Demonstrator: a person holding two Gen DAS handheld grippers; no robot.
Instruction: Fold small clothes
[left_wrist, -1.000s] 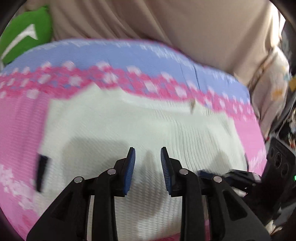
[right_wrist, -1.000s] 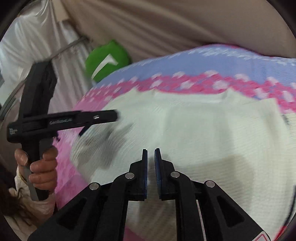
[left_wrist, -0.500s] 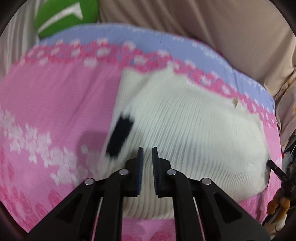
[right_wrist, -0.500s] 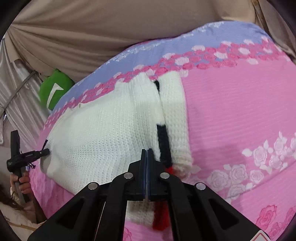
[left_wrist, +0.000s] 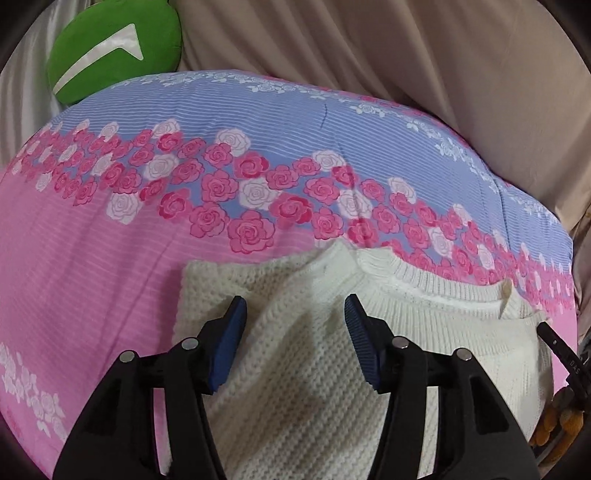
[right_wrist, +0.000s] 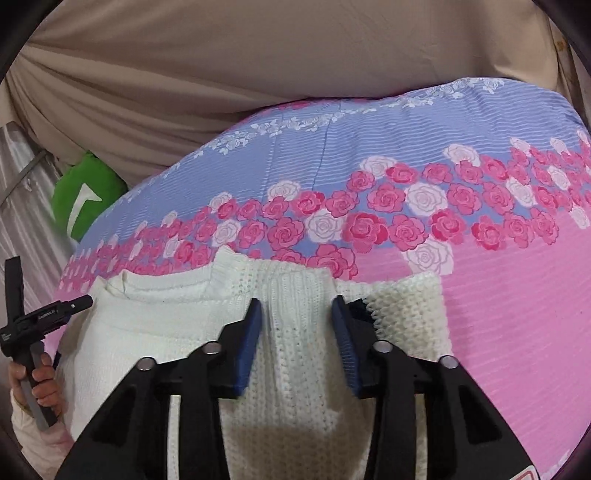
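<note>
— What does the left wrist view show?

— The left gripper hangs over a white knit sweater that lies on a bedspread printed with pink roses and a blue band. Its jaws stand apart and have just been opening; the knit lies below the gap, and the blue pads do not press on it. The ribbed collar runs off to the right of the gripper. A green cushion sits at the far left corner, against a beige drape. At the right edge a thin black part of the other tool pokes in.

— And the right wrist view?

— The right gripper is over the same sweater, near its top edge. Its jaws are parted and have just been opening. A raised strip of the knit stands between the pads, but they do not clamp it. A folded sleeve part lies just right of the gripper, with a black stripe at its inner edge. At the far left a hand grips the handle of the left tool, beside the sweater's edge. The green cushion shows behind it.
</note>
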